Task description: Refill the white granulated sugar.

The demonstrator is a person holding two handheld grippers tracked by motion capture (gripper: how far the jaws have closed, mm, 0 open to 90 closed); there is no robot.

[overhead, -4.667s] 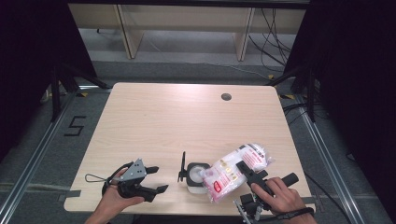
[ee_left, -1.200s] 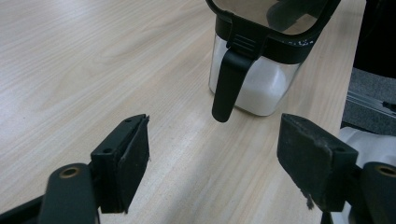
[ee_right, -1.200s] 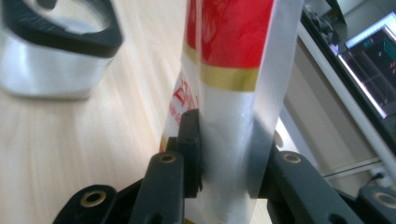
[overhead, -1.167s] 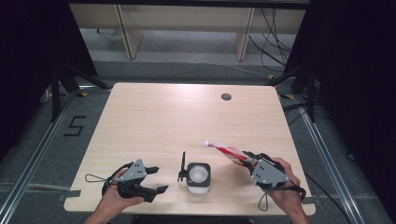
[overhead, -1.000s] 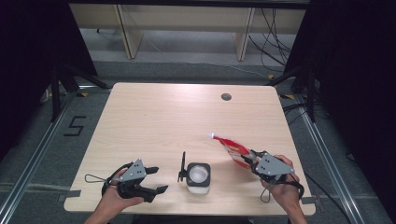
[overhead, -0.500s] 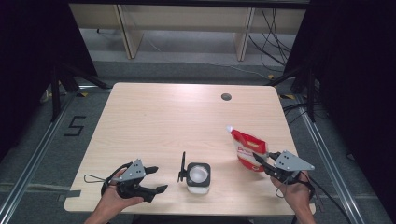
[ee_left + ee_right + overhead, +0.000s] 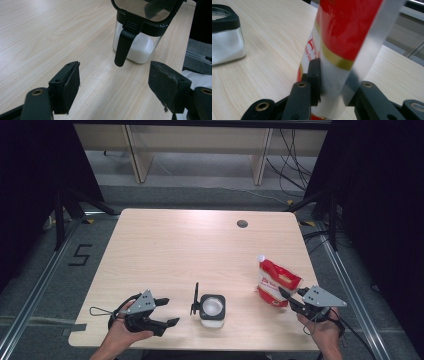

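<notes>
Red pouch (image 7: 276, 283) stood upright in your right gripper (image 7: 289, 297), clamped, clear of the jar (image 7: 212, 308) at 9 o'clock; left gripper (image 7: 165, 312) gaped wide, empty.

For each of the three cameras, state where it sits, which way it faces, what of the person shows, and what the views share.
High view: above the person's side, looking forward and down on the table; both hands show, with the left gripper and right gripper.
Left gripper view: rides the left gripper, looking along its open jaws at the jar with its lid up.
Right gripper view: rides the right gripper, looking along jaws clamped on the red pouch.
Shared: the jar appears in all three views; the pouch in the high and right gripper views.
</notes>
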